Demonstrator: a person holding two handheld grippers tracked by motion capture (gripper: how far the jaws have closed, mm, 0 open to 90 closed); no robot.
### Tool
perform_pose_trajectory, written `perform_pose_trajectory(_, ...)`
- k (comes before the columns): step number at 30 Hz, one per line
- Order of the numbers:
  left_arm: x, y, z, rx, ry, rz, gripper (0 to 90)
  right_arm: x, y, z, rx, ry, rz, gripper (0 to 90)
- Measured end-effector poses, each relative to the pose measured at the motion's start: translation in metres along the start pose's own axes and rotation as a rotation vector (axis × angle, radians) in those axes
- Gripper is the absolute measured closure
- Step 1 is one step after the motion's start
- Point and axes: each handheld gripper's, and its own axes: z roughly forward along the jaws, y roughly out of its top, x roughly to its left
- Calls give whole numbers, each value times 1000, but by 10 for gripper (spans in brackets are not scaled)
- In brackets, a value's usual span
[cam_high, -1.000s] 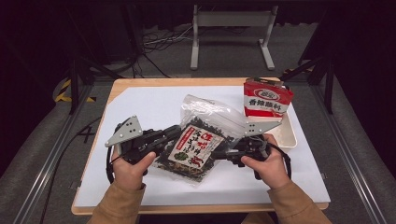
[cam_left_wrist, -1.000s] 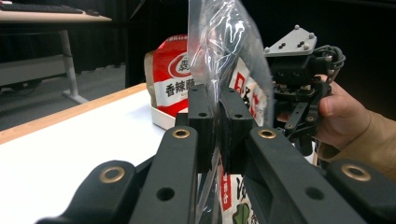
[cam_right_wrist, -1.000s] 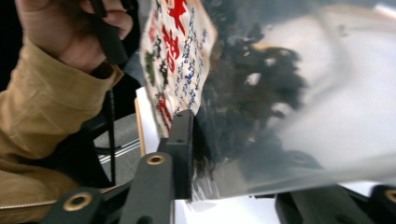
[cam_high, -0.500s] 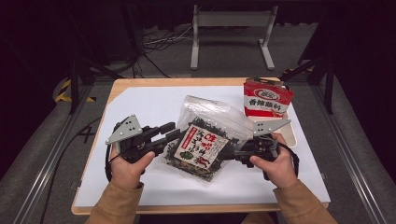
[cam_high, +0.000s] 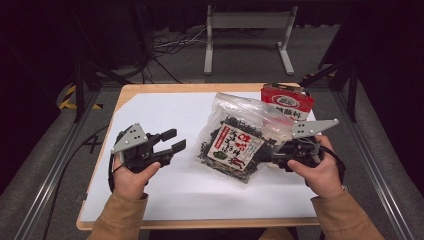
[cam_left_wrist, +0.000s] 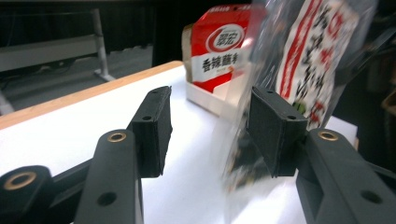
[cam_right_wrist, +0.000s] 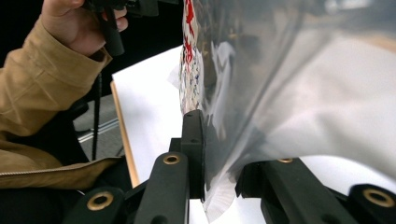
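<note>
**Right tongs carry the seaweed bag alone; left tongs stand free**

The clear bag of dried seaweed (cam_high: 235, 142), with its red-and-white label, hangs tilted above the white tabletop (cam_high: 165, 112), just in front of the red snack box (cam_high: 287, 101) that sits in a shallow white tray. It is held by one edge only: the right tongs (cam_high: 267, 156) are clamped narrow on the plastic at the bag's right side, and in the right gripper view the film is pinched flat between the two black jaws. Gripping an edge seems meant to let the bag hang and swing clear of the surface, so its contents settle downward.

The left tongs (cam_high: 172, 141) stand wide apart with nothing between them, just beside the bag's left edge but not touching it. In the left gripper view the bag shows blurred beyond the right-hand jaw, outside the gap.

The person's right hand (cam_high: 320, 172) grips its handle low, forearm angled inward. The left hand (cam_high: 131, 172) holds its tool level, jaws pointing at the bag.
</note>
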Motion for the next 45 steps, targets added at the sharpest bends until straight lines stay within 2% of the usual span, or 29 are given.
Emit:
perform_pose_trajectory(7, 5, -4, -1, 19, 14, -6, 493, 0, 8, -15, 28, -46, -14, 765)
perform_pose_trajectory(8, 5, -4, -1, 21, 14, -13, 484, 0, 10, -19, 37, -65, -20, 765)
perform_pose_trajectory(11, 9, -8, -1, 35, 22, -13, 447, 0, 13, -23, 46, -81, -23, 765)
perform_pose_trajectory(17, 15, -14, -3, 59, 30, -20, 453, -1, 18, -35, 46, -114, -29, 765)
perform_pose_trajectory(24, 20, -17, -6, 64, 43, -39, 453, -4, 24, -47, 44, -150, -35, 765)
perform_pose_trajectory(33, 25, -21, -8, 77, 59, -34, 451, -8, 32, -67, 47, -207, -48, 765)
perform_pose_trajectory(34, 26, -21, -9, 77, 61, -36, 447, -11, 34, -75, 47, -234, -47, 765)
perform_pose_trajectory(38, 27, -23, -8, 80, 57, -52, 447, -14, 36, -84, 45, -262, -44, 765)
perform_pose_trajectory(45, 30, -25, -7, 86, 59, -47, 441, -22, 37, -100, 48, -328, -43, 765)
